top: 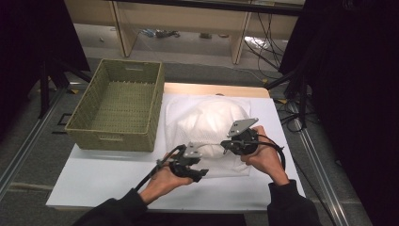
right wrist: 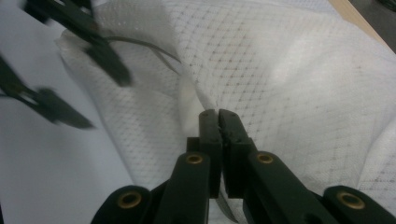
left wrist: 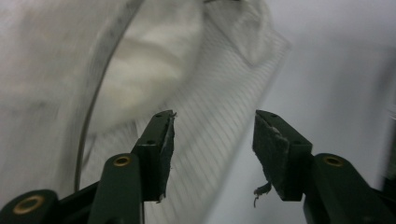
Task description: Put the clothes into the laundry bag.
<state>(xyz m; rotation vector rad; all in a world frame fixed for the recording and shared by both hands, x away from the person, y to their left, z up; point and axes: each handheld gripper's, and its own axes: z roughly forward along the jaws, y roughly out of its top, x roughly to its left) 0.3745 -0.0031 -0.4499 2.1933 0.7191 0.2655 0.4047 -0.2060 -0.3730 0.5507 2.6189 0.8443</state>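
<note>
High view: right gripper (top: 229,147) pinches the white mesh bag (top: 207,125) lying on the table (top: 94,181) beside the basket (top: 117,106), while left gripper (top: 200,173) hangs open and empty, apparently due to regrip the bag's near edge.

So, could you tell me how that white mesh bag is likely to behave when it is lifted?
The white mesh bag looks floppy: it folds and creases where the right gripper pinches it. It seems light, thin netting around something soft and pale. It would probably sag rather than hold shape.
</note>
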